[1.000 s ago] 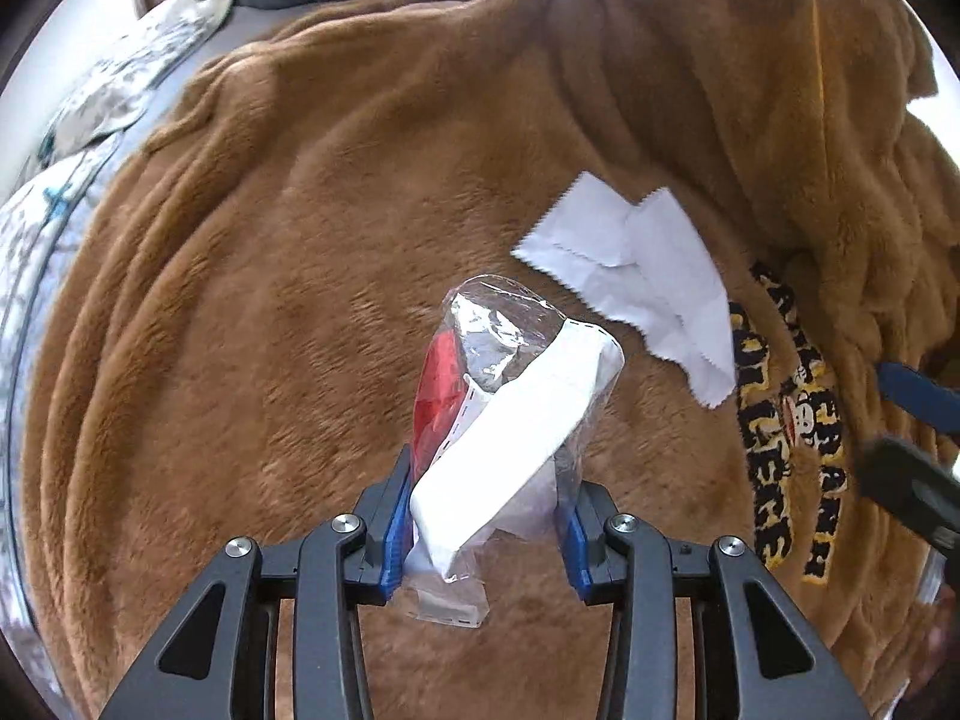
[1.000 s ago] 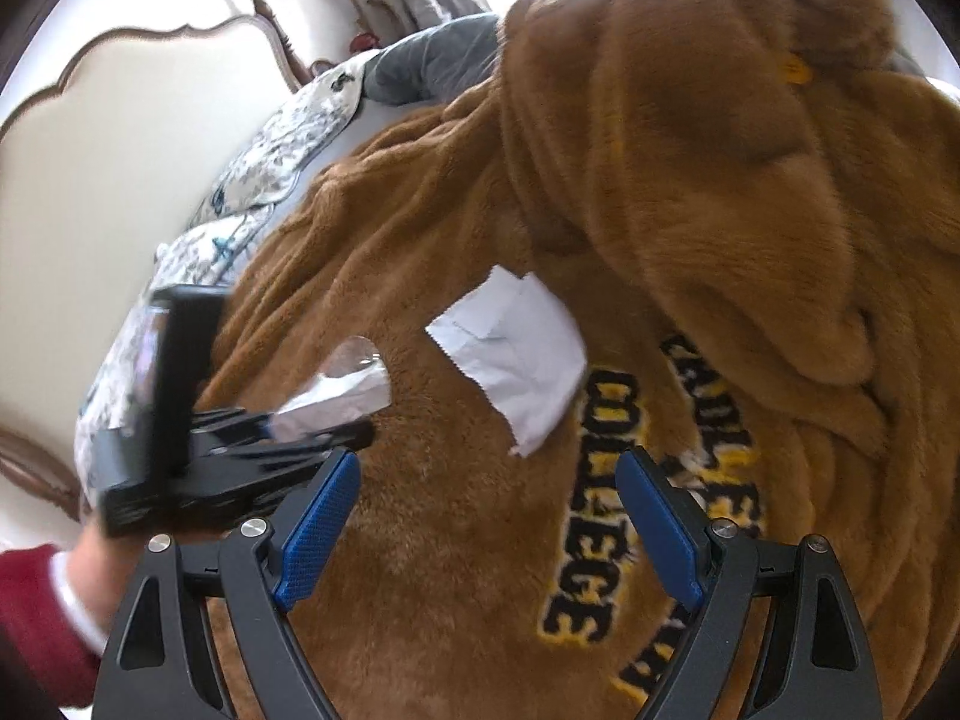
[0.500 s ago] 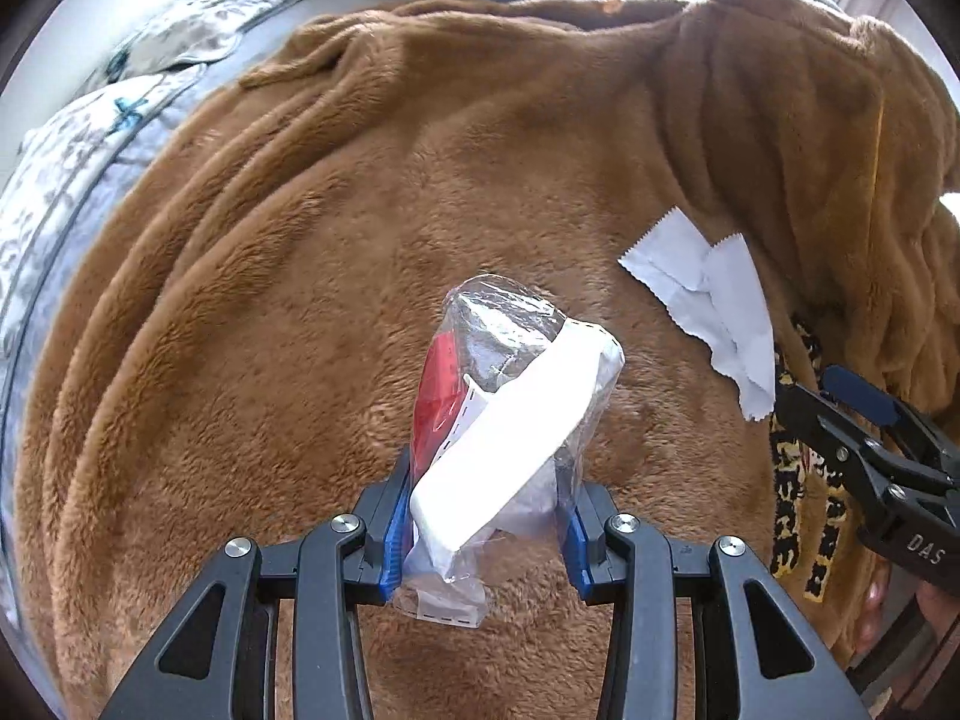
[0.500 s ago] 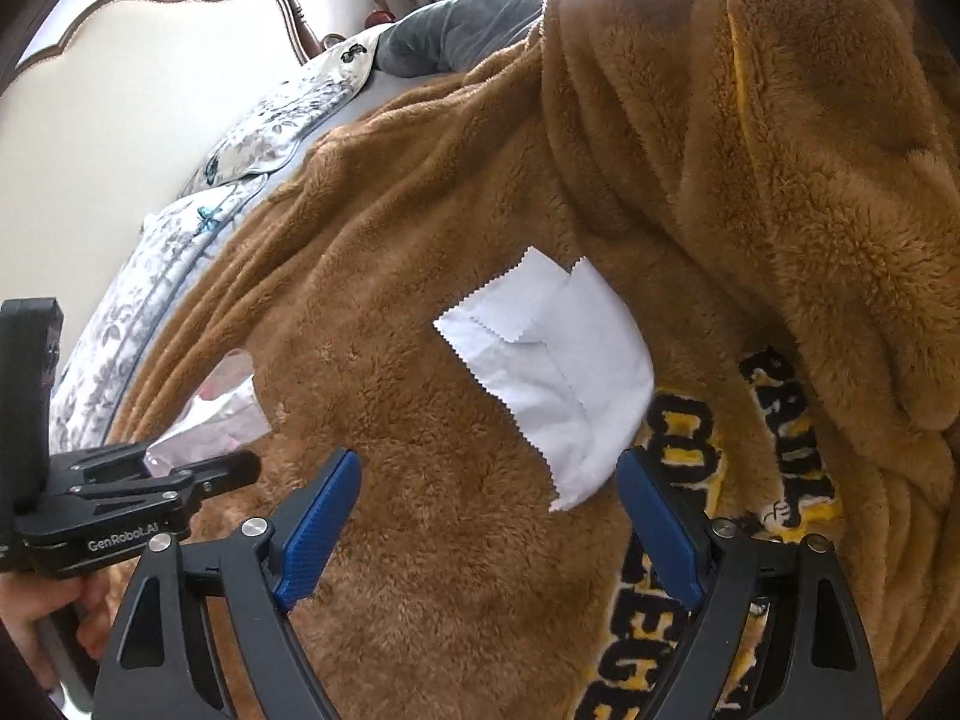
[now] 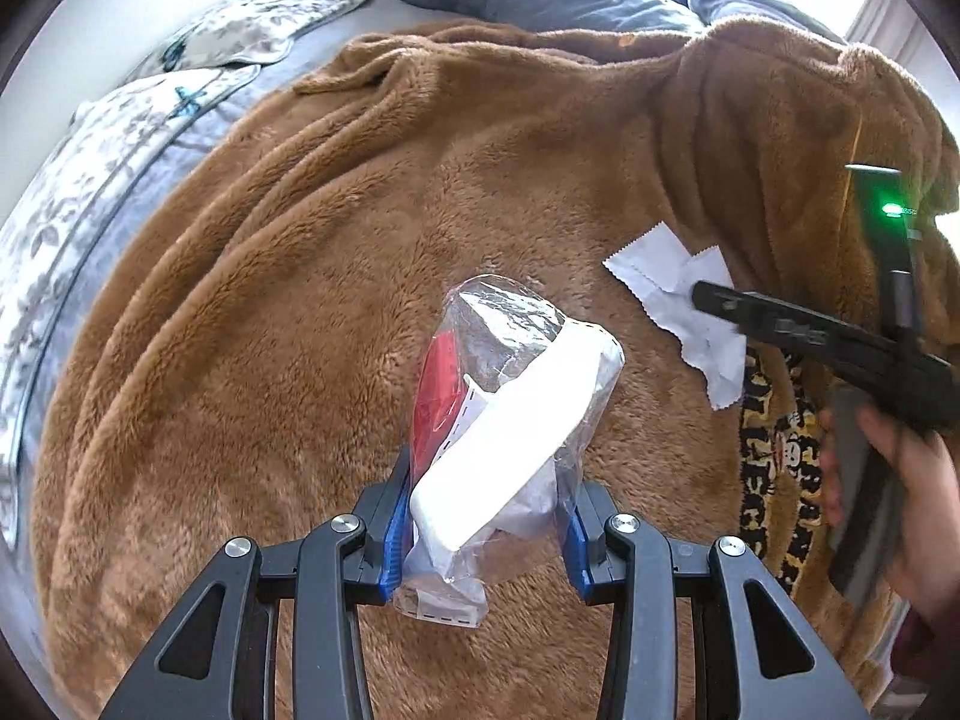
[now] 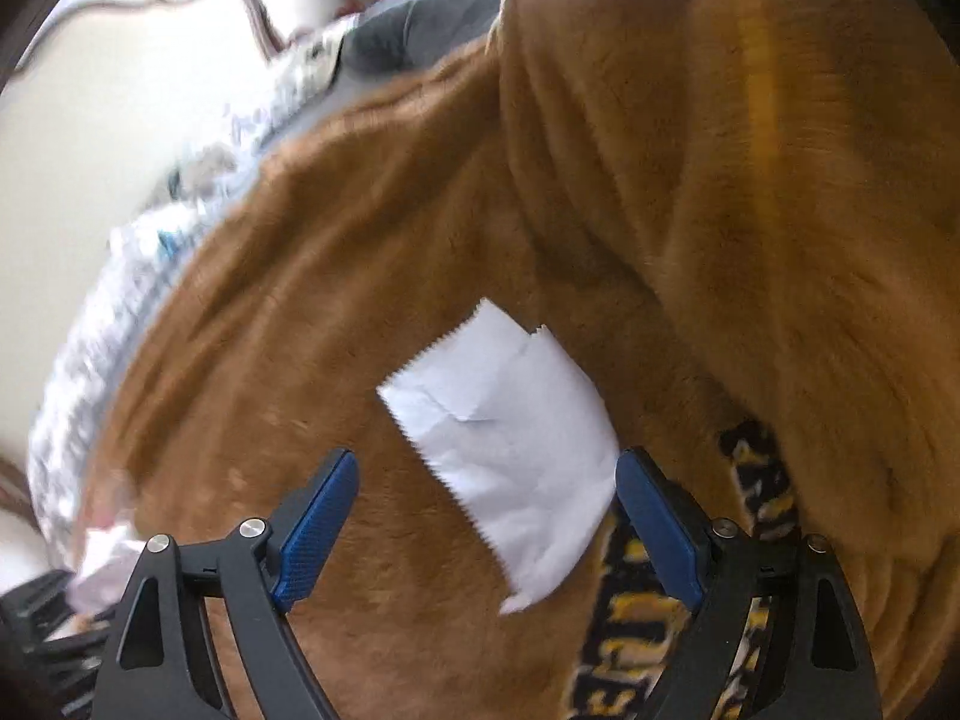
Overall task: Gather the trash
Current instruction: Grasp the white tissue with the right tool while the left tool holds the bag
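**Two grippers over a brown blanket on a bed**

Nearest, the left gripper (image 5: 486, 516) is clamped on a clear plastic bag (image 5: 510, 420) stuffed with white and red scraps, held above the blanket (image 5: 300, 300). To its right, the right gripper (image 6: 486, 516) has its blue pads (image 6: 315, 531) spread wide, holding nothing, with a white paper scrap (image 6: 510, 438) lying on the blanket between and just beyond them. A hand (image 5: 918, 510) grips its handle. Farther off, a floral pillow (image 5: 240, 24) lies at the bed's left edge.
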Tool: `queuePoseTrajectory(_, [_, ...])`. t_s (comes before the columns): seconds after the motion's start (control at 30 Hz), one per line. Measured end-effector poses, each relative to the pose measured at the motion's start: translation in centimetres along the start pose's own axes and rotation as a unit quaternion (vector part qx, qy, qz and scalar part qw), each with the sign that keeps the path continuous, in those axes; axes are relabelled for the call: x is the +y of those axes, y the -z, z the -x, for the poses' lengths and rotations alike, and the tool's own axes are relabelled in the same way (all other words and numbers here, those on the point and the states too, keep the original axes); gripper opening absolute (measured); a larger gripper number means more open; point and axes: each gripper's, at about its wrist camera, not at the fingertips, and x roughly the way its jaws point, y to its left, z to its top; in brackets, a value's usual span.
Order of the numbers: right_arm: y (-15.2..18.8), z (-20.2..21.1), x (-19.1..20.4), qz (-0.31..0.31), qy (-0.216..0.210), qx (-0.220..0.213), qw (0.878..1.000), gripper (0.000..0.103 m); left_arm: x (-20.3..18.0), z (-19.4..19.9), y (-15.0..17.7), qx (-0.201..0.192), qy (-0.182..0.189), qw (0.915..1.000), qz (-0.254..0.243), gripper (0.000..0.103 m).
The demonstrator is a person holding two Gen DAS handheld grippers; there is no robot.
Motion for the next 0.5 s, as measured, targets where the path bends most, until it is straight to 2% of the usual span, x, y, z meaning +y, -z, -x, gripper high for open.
queuePoseTrajectory(0.1, [-0.4, -2.0, 0.4, 0.020, 0.009, 0.024, 0.999, 0.086, 0.1, 0.1, 0.4, 0.003, -0.003, 1.0000, 0.004, 0.043])
queuePoseTrajectory(0.23, [-0.4, -5.3, 0.6, 0.023, 0.019, 0.084, 0.996, 0.086, 0.5, 0.4, 0.5, 0.005, -0.008, 0.9999, 0.012, 0.043])
queuePoseTrajectory(0.33, [-0.3, -6.5, 0.8, 0.029, 0.031, 0.103, 0.994, 0.078, 0.7, 0.6, 0.5, 0.005, -0.009, 0.9999, 0.014, 0.043])
queuePoseTrajectory(0.4, [-0.4, -6.7, 1.0, 0.038, 0.036, 0.110, 0.993, 0.054, 0.9, 0.7, 0.5, 0.003, -0.012, 0.9998, 0.014, 0.043])
queuePoseTrajectory(0.43, [-0.6, -6.6, 1.1, 0.041, 0.036, 0.109, 0.993, 0.047, 1.0, 0.8, 0.5, 0.004, -0.011, 0.9998, 0.017, 0.043])
queuePoseTrajectory(0.5, [-0.8, -6.1, 1.0, 0.036, 0.031, 0.109, 0.993, 0.006, 1.1, 0.9, 0.5, 0.004, -0.011, 0.9998, 0.018, 0.043])
